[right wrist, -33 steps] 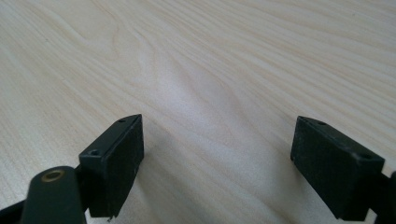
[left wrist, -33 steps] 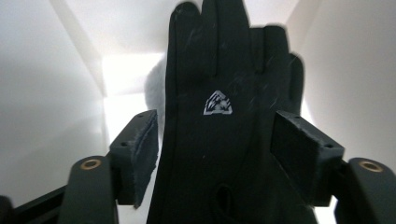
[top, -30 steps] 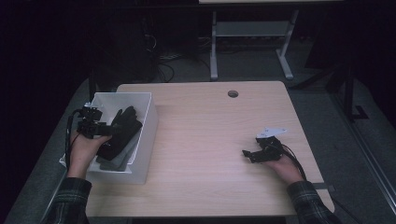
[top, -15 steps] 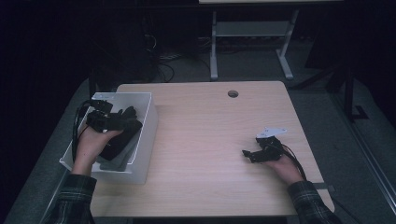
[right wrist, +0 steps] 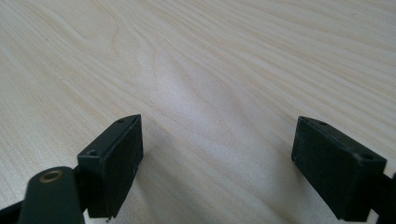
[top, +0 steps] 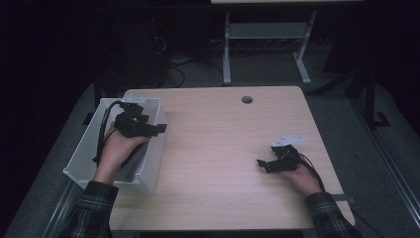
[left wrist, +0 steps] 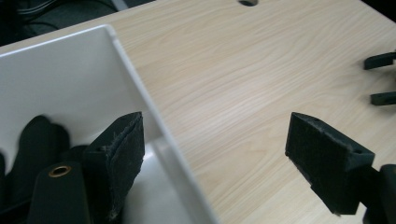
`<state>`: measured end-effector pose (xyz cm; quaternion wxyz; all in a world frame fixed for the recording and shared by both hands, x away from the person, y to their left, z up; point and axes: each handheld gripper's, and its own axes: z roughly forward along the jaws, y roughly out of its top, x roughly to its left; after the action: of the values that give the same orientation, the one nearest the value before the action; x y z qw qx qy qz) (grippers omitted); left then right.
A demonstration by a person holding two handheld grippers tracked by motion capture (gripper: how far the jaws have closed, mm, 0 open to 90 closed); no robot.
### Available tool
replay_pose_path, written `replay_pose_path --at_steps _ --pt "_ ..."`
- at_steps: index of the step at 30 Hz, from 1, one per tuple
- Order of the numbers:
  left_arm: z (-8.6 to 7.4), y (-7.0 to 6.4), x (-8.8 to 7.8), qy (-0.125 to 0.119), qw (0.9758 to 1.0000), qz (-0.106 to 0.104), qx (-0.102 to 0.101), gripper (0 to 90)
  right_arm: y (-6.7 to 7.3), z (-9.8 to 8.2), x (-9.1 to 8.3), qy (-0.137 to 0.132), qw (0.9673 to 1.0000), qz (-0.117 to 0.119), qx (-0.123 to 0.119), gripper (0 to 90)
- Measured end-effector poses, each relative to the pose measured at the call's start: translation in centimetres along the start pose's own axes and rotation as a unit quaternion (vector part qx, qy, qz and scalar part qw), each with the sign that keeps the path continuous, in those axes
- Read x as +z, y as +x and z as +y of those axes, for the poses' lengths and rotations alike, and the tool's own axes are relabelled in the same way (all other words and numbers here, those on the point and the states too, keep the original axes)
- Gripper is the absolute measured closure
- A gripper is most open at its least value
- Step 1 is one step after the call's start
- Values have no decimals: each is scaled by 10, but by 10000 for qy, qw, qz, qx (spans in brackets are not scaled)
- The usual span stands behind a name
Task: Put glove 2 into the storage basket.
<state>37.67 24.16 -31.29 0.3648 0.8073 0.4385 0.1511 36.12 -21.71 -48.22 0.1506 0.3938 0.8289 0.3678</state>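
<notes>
A white bin (top: 86, 148) stands on the left side of the wooden table (top: 223, 144). My left gripper (top: 157, 129) hovers over the bin's right wall and is open. In the left gripper view that gripper (left wrist: 215, 135) straddles the wall (left wrist: 135, 88), one jaw inside the bin and the other over the table. A black lumpy object (left wrist: 35, 140) lies in the bin, partly hidden behind the jaw; it also shows dark under the hand (top: 134, 161). My right gripper (top: 263, 165) rests open at the right of the table, with only bare wood between its jaws (right wrist: 217, 140).
A round cable hole (top: 246, 99) sits near the table's far edge. The right gripper's two jaws (left wrist: 383, 79) show far off in the left gripper view. Dark floor, cables and a desk frame (top: 267, 34) lie beyond the table.
My left gripper has risen out of the bin and moved right to its right wall, empty. The right gripper has stayed still.
</notes>
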Motion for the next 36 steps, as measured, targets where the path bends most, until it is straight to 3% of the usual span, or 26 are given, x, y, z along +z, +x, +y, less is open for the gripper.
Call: replay_pose_path --at_steps 20,36 --pt "15 -52 34 -5 9977 -525 419 194 0 0 0 -2 10000 1 2 165" --pt "0 -91 80 160 9941 -845 654 194 0 0 0 -1 10000 15 -8 165"
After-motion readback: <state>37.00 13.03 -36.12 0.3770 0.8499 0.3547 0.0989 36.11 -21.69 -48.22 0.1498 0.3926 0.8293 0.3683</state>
